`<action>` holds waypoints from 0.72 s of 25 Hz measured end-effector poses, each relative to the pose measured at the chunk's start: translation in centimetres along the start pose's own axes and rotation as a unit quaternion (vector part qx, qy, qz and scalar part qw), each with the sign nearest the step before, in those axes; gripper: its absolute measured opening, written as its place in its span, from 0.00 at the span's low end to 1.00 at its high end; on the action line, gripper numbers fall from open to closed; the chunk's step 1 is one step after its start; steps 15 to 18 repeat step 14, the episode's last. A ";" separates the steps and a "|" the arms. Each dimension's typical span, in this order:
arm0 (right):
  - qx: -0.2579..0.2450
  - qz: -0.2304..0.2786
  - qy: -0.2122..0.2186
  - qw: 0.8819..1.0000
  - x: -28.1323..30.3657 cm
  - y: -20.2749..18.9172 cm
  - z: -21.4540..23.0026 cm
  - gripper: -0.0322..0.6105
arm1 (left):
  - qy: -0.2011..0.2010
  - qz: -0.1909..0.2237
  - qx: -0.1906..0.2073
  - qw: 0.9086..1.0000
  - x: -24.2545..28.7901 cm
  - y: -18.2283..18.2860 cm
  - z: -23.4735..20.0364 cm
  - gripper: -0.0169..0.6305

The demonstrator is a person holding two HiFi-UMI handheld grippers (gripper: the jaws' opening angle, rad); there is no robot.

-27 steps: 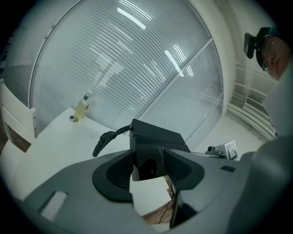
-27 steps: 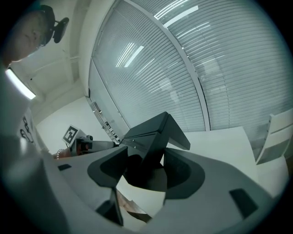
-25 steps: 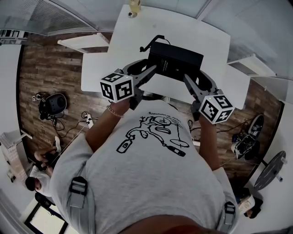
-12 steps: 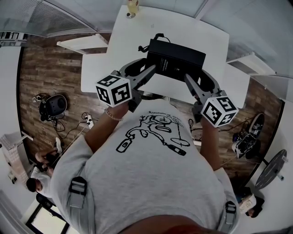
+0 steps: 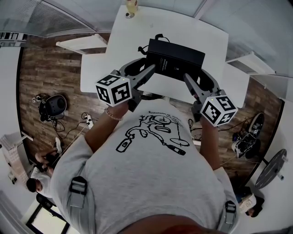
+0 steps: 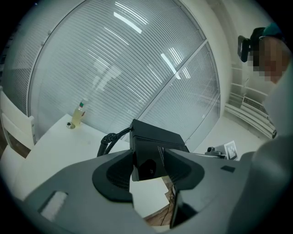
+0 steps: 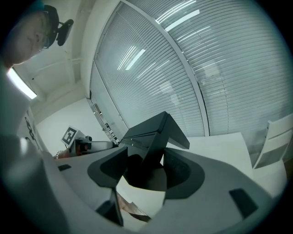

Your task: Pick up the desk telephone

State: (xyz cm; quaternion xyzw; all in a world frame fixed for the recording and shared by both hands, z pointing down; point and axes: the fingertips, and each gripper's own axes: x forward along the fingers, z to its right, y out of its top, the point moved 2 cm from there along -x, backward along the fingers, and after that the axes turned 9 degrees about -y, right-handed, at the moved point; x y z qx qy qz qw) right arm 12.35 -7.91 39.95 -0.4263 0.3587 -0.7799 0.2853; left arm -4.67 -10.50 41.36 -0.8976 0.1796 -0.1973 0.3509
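Note:
The black desk telephone (image 5: 175,59) is held up over the white table (image 5: 197,32), gripped at both ends. My left gripper (image 5: 151,69) is shut on its left end, and the left gripper view shows the phone's body (image 6: 151,151) wedged between the jaws with a coiled black cord (image 6: 110,139) trailing left. At the other end my right gripper (image 5: 188,78) is shut on the phone too, its angled black base (image 7: 153,137) clamped between the jaws in the right gripper view. The keypad side is hidden.
A small bottle (image 5: 132,5) stands at the table's far edge, also seen as a yellowish bottle (image 6: 78,114) before the blinds. White shelves (image 5: 87,42) flank the table. A bag (image 5: 54,105) and cables lie on the wooden floor at left, shoes (image 5: 249,137) at right.
The phone and both grippers have risen slightly and shifted a little away from me. Both grips are unchanged.

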 end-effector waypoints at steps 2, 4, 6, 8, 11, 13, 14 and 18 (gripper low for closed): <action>0.000 0.000 -0.001 1.000 0.0 0.0 0.0 0.39 | 0.000 0.000 -0.001 1.000 0.0 0.0 0.0 0.34; 0.001 0.001 -0.002 1.000 0.0 0.0 0.1 0.39 | -0.001 0.000 -0.001 1.000 0.1 0.0 -0.1 0.34; 0.001 0.000 -0.003 1.000 0.0 -0.1 0.2 0.39 | -0.001 -0.001 -0.001 1.000 0.2 -0.1 -0.1 0.34; 0.001 0.000 -0.003 1.000 0.1 -0.1 0.2 0.39 | -0.001 -0.002 -0.002 1.000 0.2 -0.2 -0.2 0.34; 0.001 -0.001 -0.003 1.000 0.1 -0.1 0.2 0.39 | 0.000 -0.002 -0.003 1.000 0.3 -0.2 -0.2 0.34; 0.002 -0.001 -0.003 1.000 0.1 -0.1 0.2 0.39 | 0.000 -0.002 -0.003 1.000 0.3 -0.2 -0.3 0.34; 0.002 -0.001 -0.003 1.000 0.1 -0.1 0.2 0.39 | 0.000 -0.002 -0.003 1.000 0.3 -0.1 -0.3 0.34; 0.002 -0.001 -0.003 1.000 0.1 -0.1 0.2 0.39 | 0.000 -0.002 -0.003 1.000 0.3 -0.1 -0.3 0.34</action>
